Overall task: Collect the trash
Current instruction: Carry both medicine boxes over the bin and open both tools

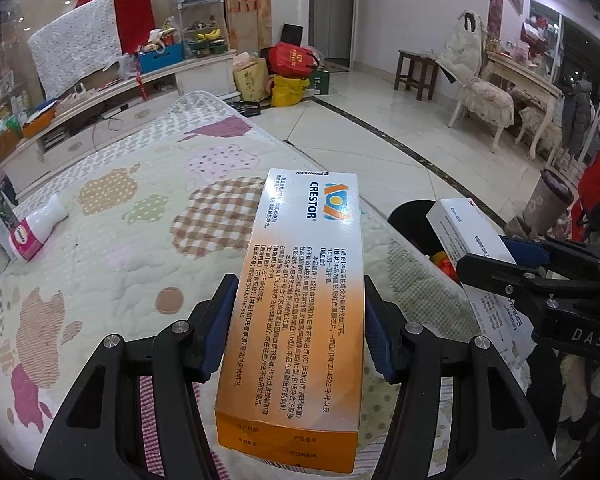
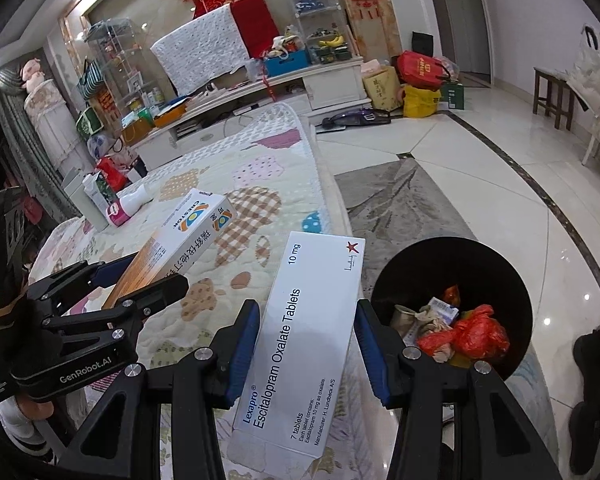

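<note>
Both cartons look light, stiff and crushable, best clamped across their long side walls: the left gripper (image 1: 296,328) pinches the orange Crestor box (image 1: 300,300) over the quilted bed (image 1: 120,220), left of the black bin (image 2: 452,272). Only the right wrist view shows the bin's trash, just right of the white Lexapro box (image 2: 304,340) clamped in the right gripper (image 2: 304,352).

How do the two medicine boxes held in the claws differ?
The Crestor box fades from white to orange and carries Chinese text; the Lexapro box is plain white with blue English print. The Crestor box sits in the left claw, the Lexapro box in the right claw, nearer the bin. Both are long cartons, gripped by their long sides.
</note>
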Motion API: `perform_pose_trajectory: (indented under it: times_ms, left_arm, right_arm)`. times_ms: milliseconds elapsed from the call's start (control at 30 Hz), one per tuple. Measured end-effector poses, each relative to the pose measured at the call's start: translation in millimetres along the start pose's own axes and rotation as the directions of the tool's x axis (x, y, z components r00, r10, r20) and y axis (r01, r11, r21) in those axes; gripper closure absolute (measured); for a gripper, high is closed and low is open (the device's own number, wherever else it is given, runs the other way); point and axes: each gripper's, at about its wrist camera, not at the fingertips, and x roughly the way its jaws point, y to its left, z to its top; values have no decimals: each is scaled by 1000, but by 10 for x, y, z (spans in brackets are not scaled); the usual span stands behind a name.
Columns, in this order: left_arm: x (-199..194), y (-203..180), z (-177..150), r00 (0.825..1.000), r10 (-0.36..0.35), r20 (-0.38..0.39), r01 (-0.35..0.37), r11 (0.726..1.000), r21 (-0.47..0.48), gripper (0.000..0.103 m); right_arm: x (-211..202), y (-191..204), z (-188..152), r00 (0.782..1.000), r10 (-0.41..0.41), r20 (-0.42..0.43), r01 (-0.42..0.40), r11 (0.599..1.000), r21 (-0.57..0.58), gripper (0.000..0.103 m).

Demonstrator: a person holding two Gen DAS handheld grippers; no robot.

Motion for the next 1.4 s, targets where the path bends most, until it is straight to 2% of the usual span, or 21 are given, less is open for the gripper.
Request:
perform_pose_trajectory:
  times_ms: [200, 367, 567, 767, 800, 867, 900, 1000, 1133, 1400]
  left_arm:
    - [67, -152, 78, 997, -76, -25, 76, 997, -17, 46]
    - [159, -403, 169, 990, -133, -49, 133, 991, -1, 46]
    - [383, -718, 300, 968, -224, -113, 223, 975, -20, 46]
    - [660, -1014, 459, 942, -296, -158, 289, 955, -69, 46]
    - [703, -1047, 490, 938, -312, -154, 302, 950, -85, 45]
    - [779, -1068, 539, 931, -338, -138, 325, 939, -109, 44]
    - [815, -1070, 551, 930, -340, -138, 326, 938, -117, 43]
    - [860, -1028, 548, 933, -339, -124, 321, 936, -143, 41]
    - [757, -931, 502, 957, -283, -69, 274, 954, -120, 41]
    - [428, -813, 374, 978, -208, 18, 209, 977, -48, 41]
  right_arm:
    - [-79, -219, -10, 999, -34, 7, 34, 999, 26, 56]
    - [-154, -552, -28, 996, -89, 7, 88, 994, 71, 56]
    - [-144, -1014, -44, 989, -146, -17, 147, 978, 145, 56]
    - [-43, -1326, -4, 987, -160, -30, 162, 965, 204, 56]
    - [-35, -1353, 7, 987, -159, -26, 161, 964, 213, 54]
    - [20, -1425, 74, 988, -154, -20, 154, 961, 228, 42]
    - [30, -1444, 84, 987, -159, -18, 159, 959, 234, 30]
    - [8, -1469, 48, 988, -155, -19, 155, 955, 251, 29]
    - [0, -1451, -61, 988, -147, -43, 153, 956, 250, 29]
    - [-126, -1257, -177, 990, -140, -27, 143, 960, 239, 29]
